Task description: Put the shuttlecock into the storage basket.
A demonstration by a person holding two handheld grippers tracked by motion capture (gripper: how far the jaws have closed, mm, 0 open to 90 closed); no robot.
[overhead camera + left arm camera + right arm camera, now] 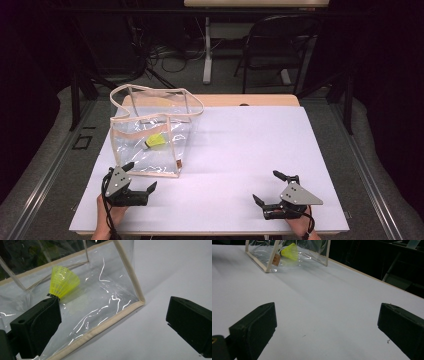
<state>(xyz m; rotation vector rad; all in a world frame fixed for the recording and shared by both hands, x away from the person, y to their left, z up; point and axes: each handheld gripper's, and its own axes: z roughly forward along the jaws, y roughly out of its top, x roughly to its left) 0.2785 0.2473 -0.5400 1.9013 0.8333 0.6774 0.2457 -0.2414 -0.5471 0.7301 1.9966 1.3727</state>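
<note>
A clear plastic bag (150, 130) with beige trim stands on the white table (240, 150) at its left side. Inside it lies a yellow shuttlecock (155, 141), on the bag's floor (63, 281) (290, 251). My left gripper (141, 177) rests open just in front of the bag's near edge, and the bag's lower corner (140, 300) lies between its jaws. My right gripper (272, 187) rests open near the table's front right, nothing between its jaws. In the right gripper view the bag (272, 260) stands far off at upper left.
A dark chair (280, 45) and a table leg (207, 50) stand beyond the far edge, with cables on the floor. The white sheet stretches wide between the bag and the right gripper. A hand holds each gripper at the front edge.
</note>
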